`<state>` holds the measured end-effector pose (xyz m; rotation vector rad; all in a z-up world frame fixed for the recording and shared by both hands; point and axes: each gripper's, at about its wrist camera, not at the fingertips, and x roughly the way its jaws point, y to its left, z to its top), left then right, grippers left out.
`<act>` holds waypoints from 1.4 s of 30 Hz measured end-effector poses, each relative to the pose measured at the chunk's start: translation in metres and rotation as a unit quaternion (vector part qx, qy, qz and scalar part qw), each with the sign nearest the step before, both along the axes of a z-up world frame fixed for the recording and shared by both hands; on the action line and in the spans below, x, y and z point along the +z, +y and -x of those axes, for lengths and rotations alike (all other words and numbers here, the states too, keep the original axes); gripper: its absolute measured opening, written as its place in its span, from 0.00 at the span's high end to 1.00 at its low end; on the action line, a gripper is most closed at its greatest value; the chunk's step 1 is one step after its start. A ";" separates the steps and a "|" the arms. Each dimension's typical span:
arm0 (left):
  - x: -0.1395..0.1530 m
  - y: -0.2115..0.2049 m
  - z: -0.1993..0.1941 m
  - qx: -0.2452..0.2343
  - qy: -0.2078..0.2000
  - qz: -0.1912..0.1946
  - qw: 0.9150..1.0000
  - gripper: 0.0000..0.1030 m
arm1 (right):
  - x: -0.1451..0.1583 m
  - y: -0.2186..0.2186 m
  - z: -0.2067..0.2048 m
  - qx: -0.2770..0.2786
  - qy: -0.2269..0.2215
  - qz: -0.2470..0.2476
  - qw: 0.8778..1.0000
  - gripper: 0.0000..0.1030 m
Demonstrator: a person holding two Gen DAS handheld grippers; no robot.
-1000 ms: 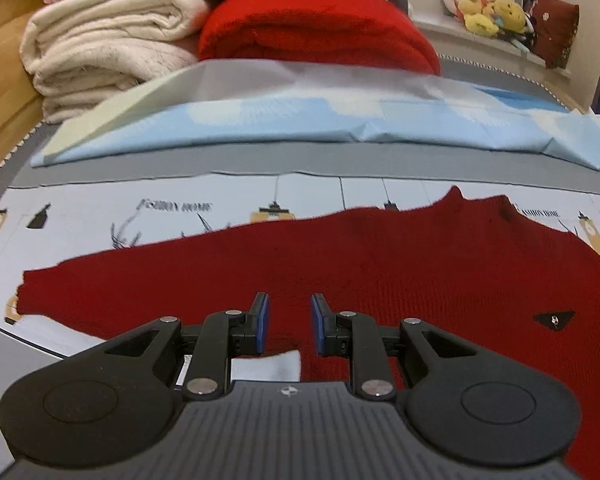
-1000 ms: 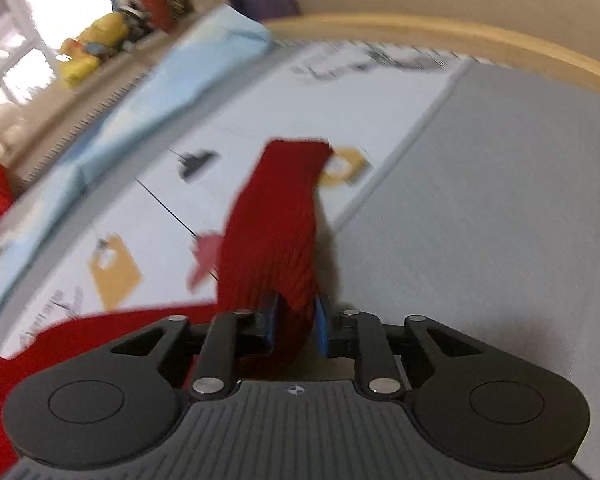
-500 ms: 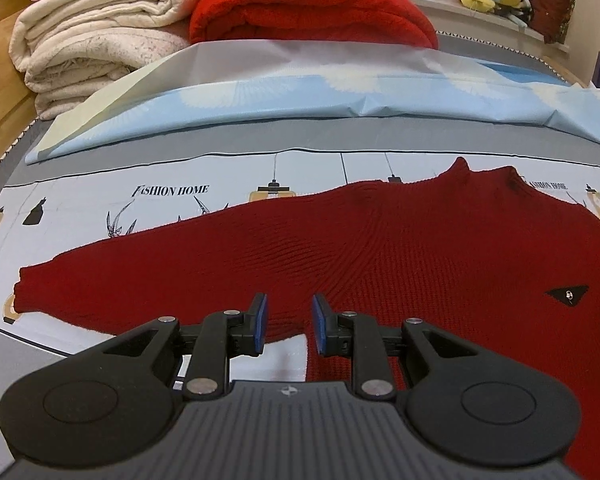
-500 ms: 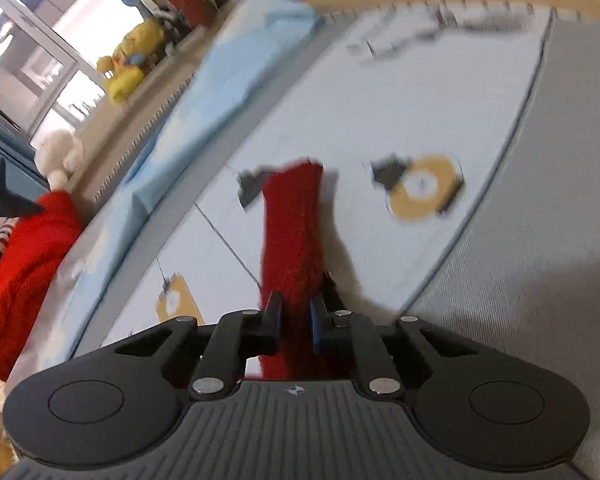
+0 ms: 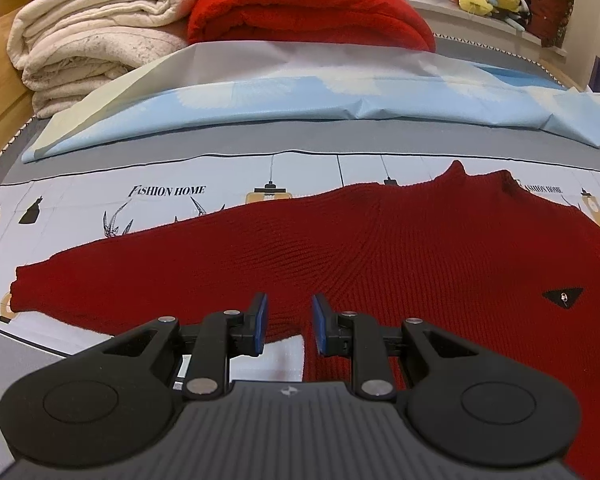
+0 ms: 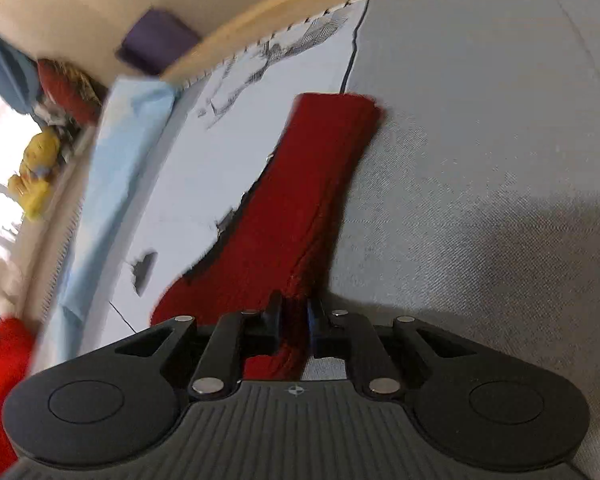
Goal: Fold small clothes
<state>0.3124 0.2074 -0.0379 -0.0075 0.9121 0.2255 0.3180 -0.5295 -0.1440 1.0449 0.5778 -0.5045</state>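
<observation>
Right tool [image 6: 294, 326] pinches our dark red knitted sweater's [image 5: 380, 248] sleeve [image 6: 300, 208]; left tool [image 5: 287, 322] narrow, empty; folding barely begun.

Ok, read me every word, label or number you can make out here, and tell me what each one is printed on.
"FASHION HOME": printed on the white bedsheet, left of the red sweater.
The same print by the sweater's collar: partly covered, only "ASHION HOME" reads.
Black triangular badge on the sweater: too small to read.
Right wrist view: print blurred, unreadable.

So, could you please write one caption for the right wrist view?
Right hand-held gripper pinches the red sweater's sleeve over the grey bedcover.
</observation>
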 end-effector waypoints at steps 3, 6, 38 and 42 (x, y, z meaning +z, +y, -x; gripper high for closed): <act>-0.001 0.001 -0.001 0.002 0.003 -0.001 1.000 0.74 | 0.015 0.006 0.000 -0.013 0.007 0.033 0.999 0.90; -0.002 0.001 -0.001 0.000 0.005 0.001 1.000 0.75 | 0.028 0.009 0.011 -0.049 0.013 0.063 0.997 0.91; 0.020 0.018 0.007 0.020 -0.012 0.069 0.997 0.74 | 0.133 0.396 -0.008 0.549 -0.175 0.136 0.806 0.73; 0.011 0.016 0.001 0.012 -0.006 0.107 0.994 0.74 | 0.150 0.377 0.000 0.499 -0.090 0.147 0.849 0.68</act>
